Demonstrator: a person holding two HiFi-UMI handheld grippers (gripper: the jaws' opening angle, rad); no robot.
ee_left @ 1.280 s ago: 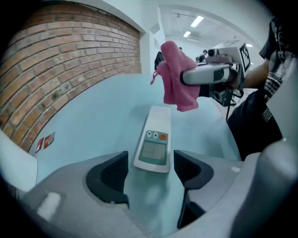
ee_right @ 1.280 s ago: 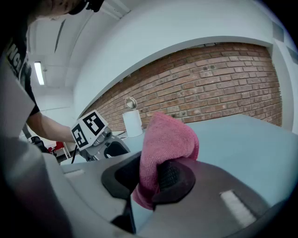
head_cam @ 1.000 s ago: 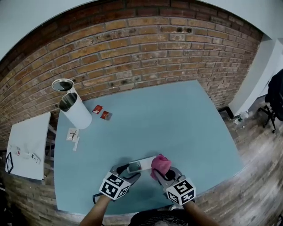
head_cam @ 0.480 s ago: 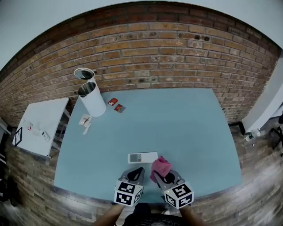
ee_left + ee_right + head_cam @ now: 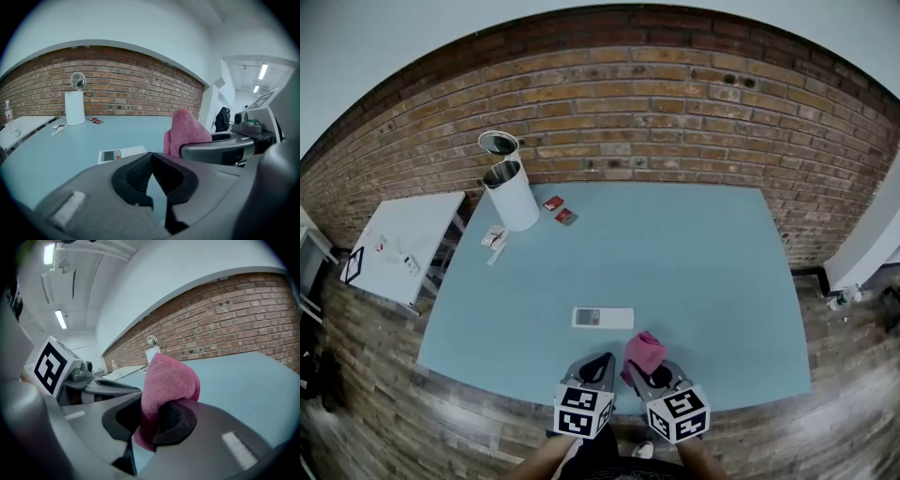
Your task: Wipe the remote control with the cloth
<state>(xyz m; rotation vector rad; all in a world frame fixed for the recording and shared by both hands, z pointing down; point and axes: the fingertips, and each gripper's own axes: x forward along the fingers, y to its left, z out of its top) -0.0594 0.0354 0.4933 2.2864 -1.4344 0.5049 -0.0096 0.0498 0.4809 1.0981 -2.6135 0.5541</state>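
Your left tongs (image 5: 602,360) pressed together, empty; your right tongs (image 5: 649,373) pinching pink cloth (image 5: 643,349), bunched upright between pads. Both sit at near edge of blue table (image 5: 703,262); wide bare surface ahead and to right. Slim white remote control (image 5: 603,318) lies flat just ahead of left tongs, apart from cloth, small screen at its left end

Pinched between the black ribbed fingers (image 5: 174,420): a folded pink terry cloth (image 5: 171,378), bulging up above them. Beyond the fingers: pale blue worktop (image 5: 243,376), then red brick wall (image 5: 225,315).
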